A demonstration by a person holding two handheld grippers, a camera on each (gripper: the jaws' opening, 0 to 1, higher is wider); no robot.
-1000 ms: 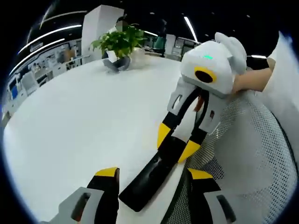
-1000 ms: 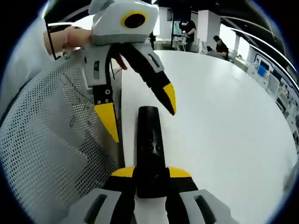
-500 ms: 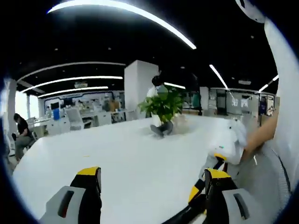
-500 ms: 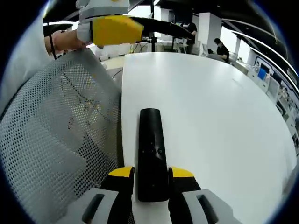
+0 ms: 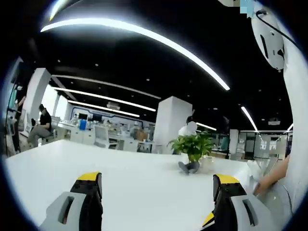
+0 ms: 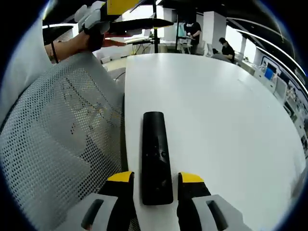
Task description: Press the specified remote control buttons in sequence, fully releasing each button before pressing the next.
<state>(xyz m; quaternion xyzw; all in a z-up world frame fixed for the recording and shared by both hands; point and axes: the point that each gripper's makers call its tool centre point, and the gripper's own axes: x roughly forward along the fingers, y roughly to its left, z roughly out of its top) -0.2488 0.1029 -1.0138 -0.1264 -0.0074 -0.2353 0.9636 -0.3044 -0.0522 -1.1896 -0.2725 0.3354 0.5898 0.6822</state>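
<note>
Meanwhile, the right gripper point(image 6: 155, 179) is pinching a black remote control point(image 6: 155, 163) lying at the white table's point(image 6: 226, 120) edge, while the left gripper point(image 5: 156, 180), jaws spread, is pointing across the office; a weak hold could be letting the remote slide off.

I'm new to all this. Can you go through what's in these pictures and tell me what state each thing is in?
remote control: lying flat on the white table, between the right gripper's jaws.
right gripper: jaws closed on the remote's sides.
left gripper: raised, jaws open, holding nothing.
potted plant: upright on the table.
</note>
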